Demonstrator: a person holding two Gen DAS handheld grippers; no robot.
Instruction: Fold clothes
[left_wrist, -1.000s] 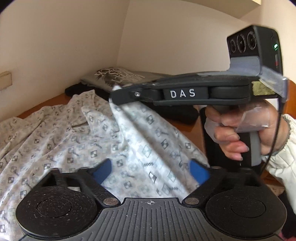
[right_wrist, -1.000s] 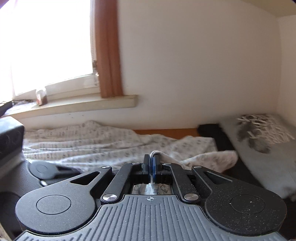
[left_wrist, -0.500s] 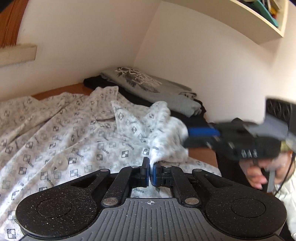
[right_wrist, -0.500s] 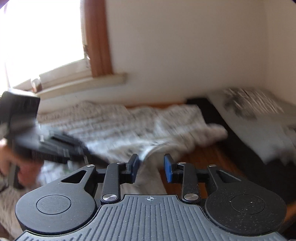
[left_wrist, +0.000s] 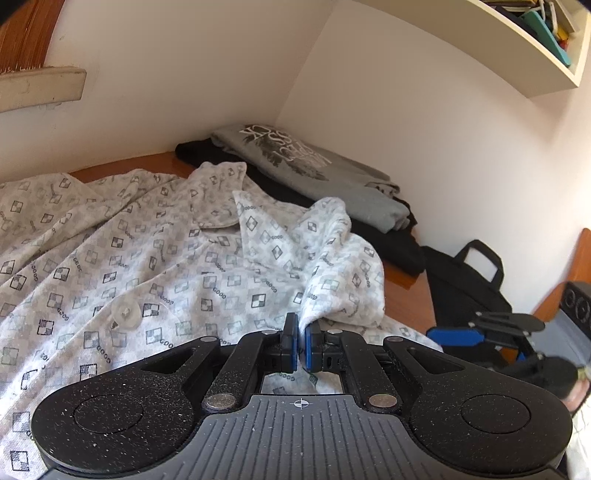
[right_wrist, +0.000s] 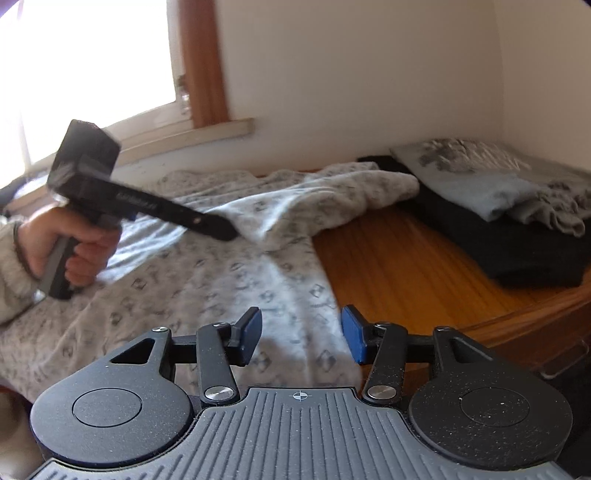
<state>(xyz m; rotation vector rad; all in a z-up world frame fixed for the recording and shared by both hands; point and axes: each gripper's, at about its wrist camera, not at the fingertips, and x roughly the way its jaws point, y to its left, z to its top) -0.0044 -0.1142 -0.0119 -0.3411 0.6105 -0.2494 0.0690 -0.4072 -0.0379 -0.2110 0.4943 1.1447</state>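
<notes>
Left claw (left_wrist: 300, 345) clamped on raised fold of patterned shirt (left_wrist: 155, 258) (rest spread flat over worktop (right_wrist: 402, 273), toward its left side). Right claw (right_wrist: 301, 334) jaws apart, just been opening, nothing gripped, hovering above shirt's edge. Folded clothes (left_wrist: 314, 173) stacked at far right corner.

the patterned shirt (left_wrist: 155, 243) lies spread on the table (right_wrist: 399, 273), reaching from the near edge back toward the wall. behind it and to its right in the left wrist view, in the corner, a folded sweatshirt (left_wrist: 314, 173) rests on a folded dark garment (left_wrist: 391, 243). right of the shirt, beyond the table's end, stands a bag (left_wrist: 465, 288). the left claw (left_wrist: 300, 349) sits at a raised fold on the shirt's right side. the right claw (right_wrist: 301, 336) hangs over the shirt's near right edge.
</notes>
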